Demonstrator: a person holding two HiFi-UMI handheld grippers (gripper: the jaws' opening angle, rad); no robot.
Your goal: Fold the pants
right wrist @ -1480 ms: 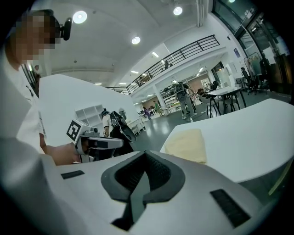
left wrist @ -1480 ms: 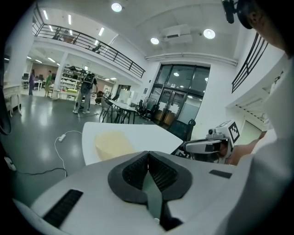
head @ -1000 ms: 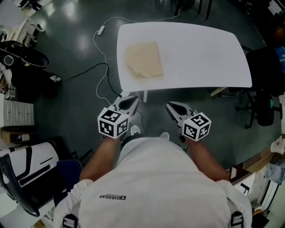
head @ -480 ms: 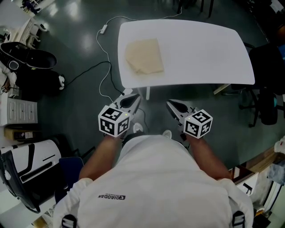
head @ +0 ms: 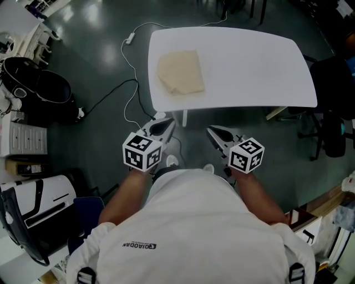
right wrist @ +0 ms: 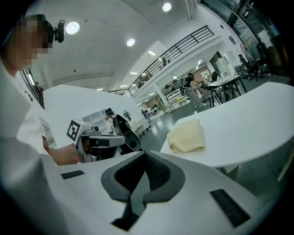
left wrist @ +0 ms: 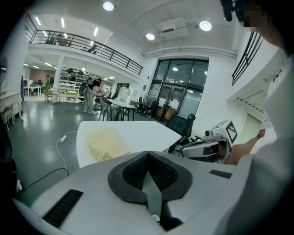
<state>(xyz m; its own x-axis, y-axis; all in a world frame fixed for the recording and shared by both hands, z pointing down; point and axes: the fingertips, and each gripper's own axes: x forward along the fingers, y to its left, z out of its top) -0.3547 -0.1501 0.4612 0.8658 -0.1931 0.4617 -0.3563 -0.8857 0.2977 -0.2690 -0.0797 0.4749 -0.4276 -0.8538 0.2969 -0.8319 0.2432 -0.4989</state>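
A: Fingers?
B: Left gripper (head: pixel 165 124): fingers (left wrist: pixel 137 170) pressed together, nothing between them. Right gripper (head: pixel 214 132): same, fingers (right wrist: pixel 158 172) together, empty. Both are short of the near edge of the tabletop (head: pixel 249 66), over the floor (head: pixel 100 66).
A: Pants?
B: Pants (head: pixel 180 72) lie folded on the tabletop, ahead of the left fingers and well apart from them, ahead-left of the right fingers.

floor (head: pixel 100 66): dark, glossy | table (head: pixel 249 66): white | chair (head: pixel 330 111): black | ceiling spotlights (left wrist: pixel 108 6)
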